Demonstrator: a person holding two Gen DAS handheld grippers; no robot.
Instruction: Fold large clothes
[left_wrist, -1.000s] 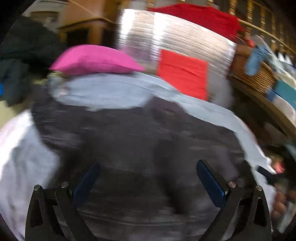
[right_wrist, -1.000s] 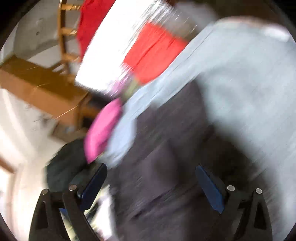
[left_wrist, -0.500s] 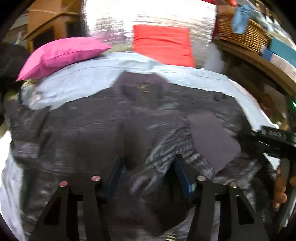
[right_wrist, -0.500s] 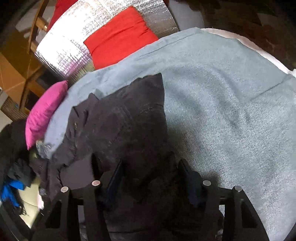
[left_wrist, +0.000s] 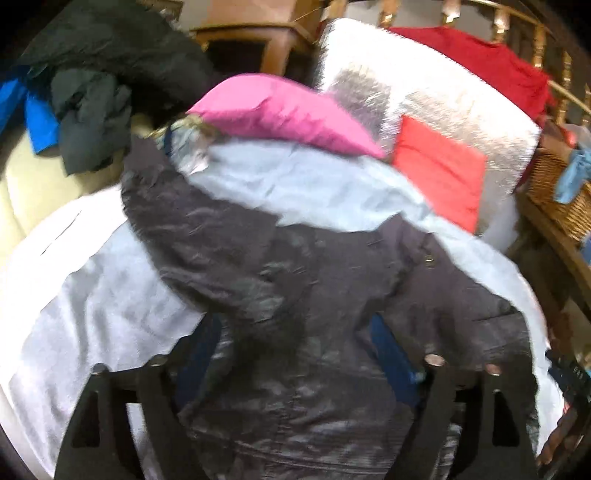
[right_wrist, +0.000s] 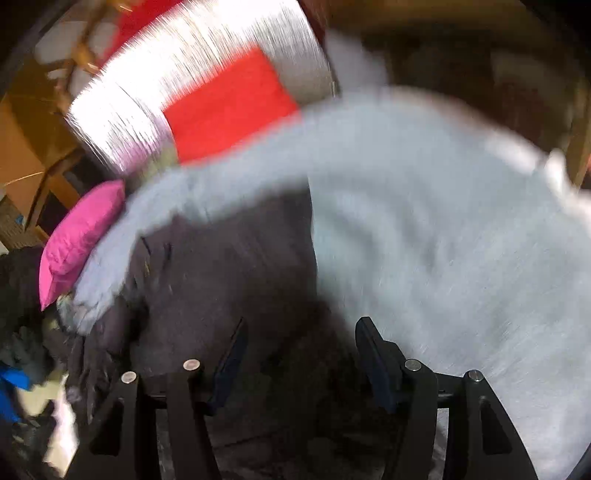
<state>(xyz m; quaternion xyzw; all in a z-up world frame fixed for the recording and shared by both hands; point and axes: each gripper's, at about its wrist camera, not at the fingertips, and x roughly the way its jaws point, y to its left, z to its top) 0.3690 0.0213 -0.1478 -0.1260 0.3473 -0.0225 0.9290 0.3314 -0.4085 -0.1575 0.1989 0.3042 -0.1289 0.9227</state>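
dark jacket (left_wrist: 314, 295) on pale blue blanket (left_wrist: 314, 184), pink pillow (left_wrist: 280, 110) behind

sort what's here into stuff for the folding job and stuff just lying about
For the job: dark jacket; grey blanket under it.

Lying about: pink pillow; red cushion; silver pad; wicker basket; dark clothes pile.

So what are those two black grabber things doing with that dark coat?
A person is folding a dark jacket spread on a pale blue blanket, using a gripper in each hand. The left gripper has jacket cloth between its jaws, which are opening. The right gripper sits half open over the jacket; blur hides whether it grips.
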